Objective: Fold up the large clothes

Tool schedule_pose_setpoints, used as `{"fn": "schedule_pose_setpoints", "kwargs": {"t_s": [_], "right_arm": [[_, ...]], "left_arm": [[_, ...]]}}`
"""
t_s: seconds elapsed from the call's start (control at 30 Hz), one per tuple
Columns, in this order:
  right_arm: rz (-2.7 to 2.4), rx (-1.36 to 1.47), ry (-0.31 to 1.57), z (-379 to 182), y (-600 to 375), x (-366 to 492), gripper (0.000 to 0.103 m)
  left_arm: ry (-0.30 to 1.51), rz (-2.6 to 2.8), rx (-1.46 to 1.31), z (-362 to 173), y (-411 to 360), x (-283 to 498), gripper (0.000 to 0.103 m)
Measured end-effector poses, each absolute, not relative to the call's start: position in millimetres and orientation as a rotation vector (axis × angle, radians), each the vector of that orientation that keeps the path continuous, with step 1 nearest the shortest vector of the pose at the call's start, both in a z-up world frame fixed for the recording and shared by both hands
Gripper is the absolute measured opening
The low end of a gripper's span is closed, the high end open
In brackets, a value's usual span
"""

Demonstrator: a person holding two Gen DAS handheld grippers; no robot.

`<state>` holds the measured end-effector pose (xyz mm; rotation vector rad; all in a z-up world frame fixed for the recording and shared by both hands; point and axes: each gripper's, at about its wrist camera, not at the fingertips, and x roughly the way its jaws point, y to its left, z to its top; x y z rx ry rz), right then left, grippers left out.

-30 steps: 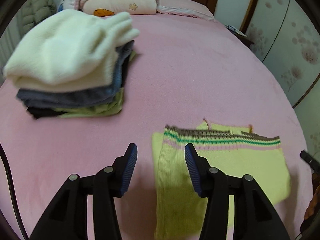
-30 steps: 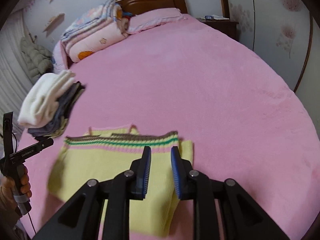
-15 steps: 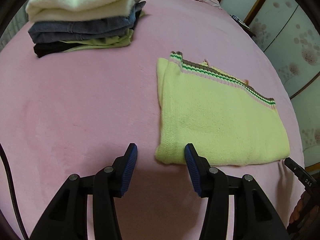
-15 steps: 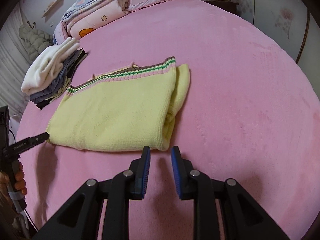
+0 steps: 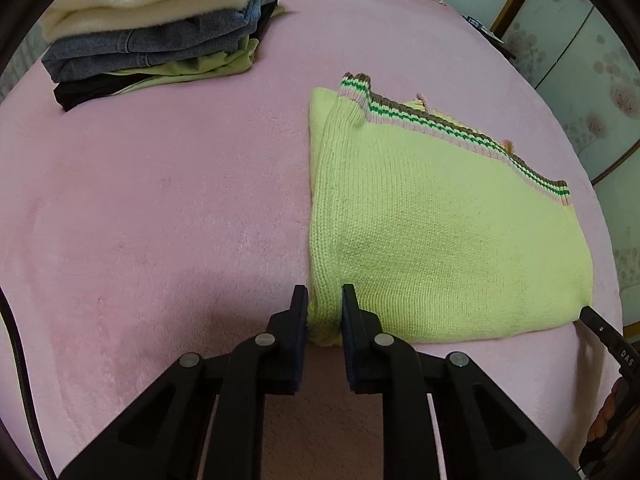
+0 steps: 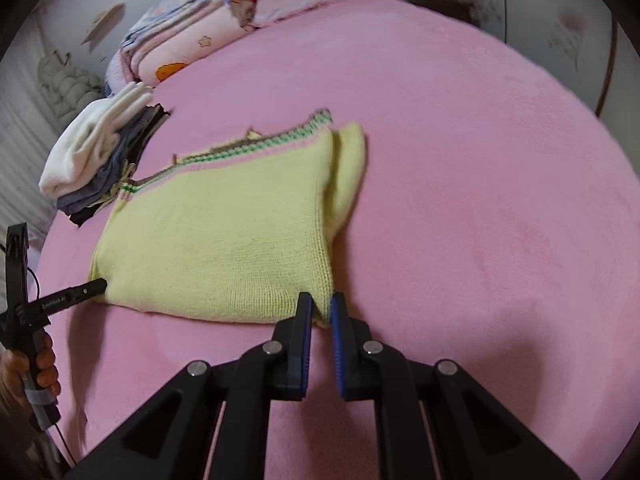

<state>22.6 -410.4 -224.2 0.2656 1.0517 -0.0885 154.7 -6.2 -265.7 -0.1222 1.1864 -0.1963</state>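
A yellow-green knit sweater (image 5: 432,224) with a green, pink and brown striped hem lies folded flat on the pink bed (image 5: 160,208). My left gripper (image 5: 324,304) is shut on its near left corner. In the right wrist view the sweater (image 6: 224,232) lies the same way, and my right gripper (image 6: 321,308) is shut on its near right corner. The right gripper's tip shows at the sweater's far corner in the left wrist view (image 5: 596,322). The left gripper shows in the right wrist view (image 6: 76,294).
A stack of folded clothes (image 5: 152,36), white on top, then denim, green and black, sits at the bed's far left, also in the right wrist view (image 6: 100,152). Folded quilts (image 6: 180,48) and a pillow lie by the headboard. Wardrobe doors (image 5: 592,60) stand to the right.
Both grippers moved down to the sweater's near edge and closed on its two near corners. The left gripper was open half a second ago.
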Motion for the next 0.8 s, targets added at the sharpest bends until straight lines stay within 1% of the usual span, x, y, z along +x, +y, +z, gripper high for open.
{"fn": "schedule_pose_setpoints", "kwargs": {"t_s": [0.07, 0.1, 0.13, 0.17, 0.2, 0.23, 0.3, 0.33, 0.57, 0.63, 0.67, 0.73, 0.8], "right_arm": [[-0.078, 0.233, 1.052, -221.9, -402.9, 22.6, 0.009], [-0.076, 0.229, 1.051, -219.6, -400.9, 23.0, 0.010], [-0.077, 0.229, 1.051, -217.0, -399.3, 23.7, 0.012], [-0.080, 0.229, 1.051, -212.8, -397.6, 24.3, 0.013], [-0.085, 0.227, 1.049, -210.8, -396.9, 24.2, 0.013], [-0.095, 0.221, 1.047, -206.8, -395.1, 24.0, 0.014], [-0.109, 0.211, 1.037, -201.2, -393.1, 22.7, 0.015], [-0.116, 0.209, 1.031, -198.4, -392.3, 21.7, 0.015], [-0.137, 0.182, 0.964, -172.0, -374.4, 10.0, 0.016], [-0.134, 0.185, 0.953, -165.2, -366.2, 7.7, 0.016], [-0.131, 0.191, 0.950, -162.5, -363.1, 7.4, 0.016], [-0.127, 0.201, 0.946, -158.8, -356.9, 7.1, 0.016], [-0.122, 0.215, 0.941, -154.8, -349.7, 5.7, 0.024]], "left_arm": [[1.195, -0.194, -0.126, -263.7, -4.9, 155.3, 0.019], [1.201, -0.195, -0.139, -262.5, -3.0, 155.4, 0.024], [1.206, -0.189, -0.149, -260.7, -1.5, 155.4, 0.034], [1.210, -0.178, -0.154, -258.5, -1.1, 154.7, 0.040], [1.211, -0.168, -0.155, -255.7, 0.4, 153.7, 0.052], [1.207, -0.158, -0.156, -252.3, 1.8, 152.2, 0.059], [1.195, -0.139, -0.155, -243.5, 4.4, 147.5, 0.065], [1.195, -0.135, -0.159, -239.6, 5.0, 145.6, 0.066], [1.206, -0.131, -0.224, -212.6, 12.3, 131.7, 0.066], [1.196, -0.134, -0.227, -202.6, 10.9, 125.8, 0.068], [1.191, -0.137, -0.227, -197.8, 9.7, 122.7, 0.070], [1.185, -0.140, -0.222, -188.1, 6.3, 115.5, 0.087], [1.178, -0.137, -0.218, -181.0, 4.3, 108.8, 0.092]]}}
